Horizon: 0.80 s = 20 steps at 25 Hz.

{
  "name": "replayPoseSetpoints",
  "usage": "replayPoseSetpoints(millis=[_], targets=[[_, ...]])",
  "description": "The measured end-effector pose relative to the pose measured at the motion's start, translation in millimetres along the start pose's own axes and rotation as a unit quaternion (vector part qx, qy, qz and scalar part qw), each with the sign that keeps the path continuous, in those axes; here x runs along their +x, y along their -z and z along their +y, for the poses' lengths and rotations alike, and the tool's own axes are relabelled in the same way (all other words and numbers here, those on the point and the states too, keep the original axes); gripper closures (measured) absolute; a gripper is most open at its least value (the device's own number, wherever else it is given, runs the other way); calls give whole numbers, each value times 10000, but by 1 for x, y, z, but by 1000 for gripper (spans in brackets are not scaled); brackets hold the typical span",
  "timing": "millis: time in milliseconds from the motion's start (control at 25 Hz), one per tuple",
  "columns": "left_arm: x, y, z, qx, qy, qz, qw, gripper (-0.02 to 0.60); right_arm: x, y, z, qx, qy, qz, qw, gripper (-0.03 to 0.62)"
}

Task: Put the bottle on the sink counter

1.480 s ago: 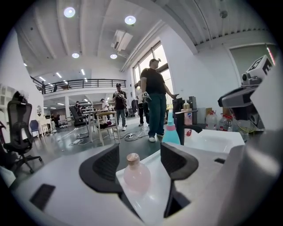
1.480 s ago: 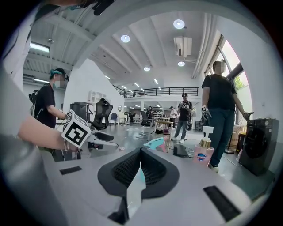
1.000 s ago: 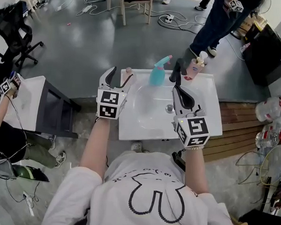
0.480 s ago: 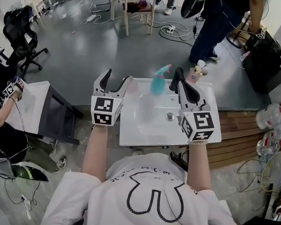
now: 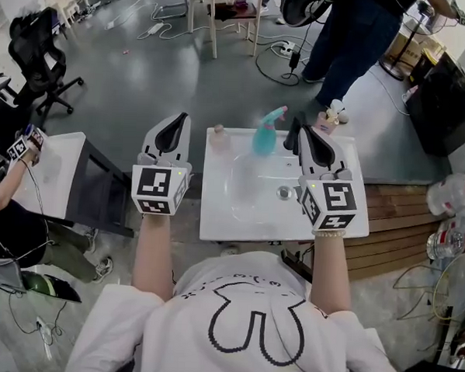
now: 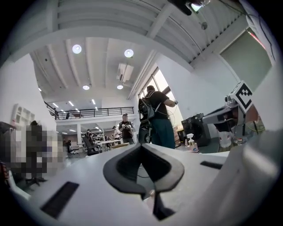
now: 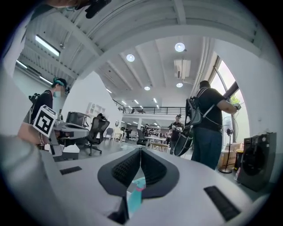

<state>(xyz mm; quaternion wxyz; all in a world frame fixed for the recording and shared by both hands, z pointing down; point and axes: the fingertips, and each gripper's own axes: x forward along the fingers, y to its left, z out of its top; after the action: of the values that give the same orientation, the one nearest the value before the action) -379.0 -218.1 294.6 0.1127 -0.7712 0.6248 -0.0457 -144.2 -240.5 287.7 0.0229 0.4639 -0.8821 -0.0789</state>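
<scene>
Sink counter (image 5: 215,219) whole only in head view; L gripper (image 5: 178,120) fingers just closed, empty; R gripper (image 5: 300,132) fingers together, empty.

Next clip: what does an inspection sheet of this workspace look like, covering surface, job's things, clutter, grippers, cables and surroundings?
Surface: white sink counter, nothing in its basin.
Job's things: teal spray bottle, upright at the counter's back edge.
Clutter: small pale bottle at back left; white-capped pink bottle at back right.
Grippers: left gripper just closed, empty; right gripper shut, empty.
Cables: loose cables on the grey floor.
Surroundings: black office chair; standing person.
</scene>
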Motion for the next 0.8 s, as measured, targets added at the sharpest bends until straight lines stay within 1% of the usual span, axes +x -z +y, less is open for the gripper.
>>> replayPoseSetpoints(millis=[120,240,360,560,800], targets=[[-2,-3,5,-2,-64,-21,10000,574,-1,-6,-5,-3,145,-119,9998,566],[-3,-4,9,-19,-146,-26,9999,574,-1,-9,-3,-31,58,-199,9998,566],[-5,-4,13,-26,-210,-31,9998,574,-3,-11,-1,-42,64,-271,9996,565],[-11,-9,20,-55,-368,-79,9993,574,-4,-11,2,-131,37,-196,9997,566],[-14,-13,23,-56,-504,-146,9986,574,-2,-8,10,-166,-149,-116,9997,566]])
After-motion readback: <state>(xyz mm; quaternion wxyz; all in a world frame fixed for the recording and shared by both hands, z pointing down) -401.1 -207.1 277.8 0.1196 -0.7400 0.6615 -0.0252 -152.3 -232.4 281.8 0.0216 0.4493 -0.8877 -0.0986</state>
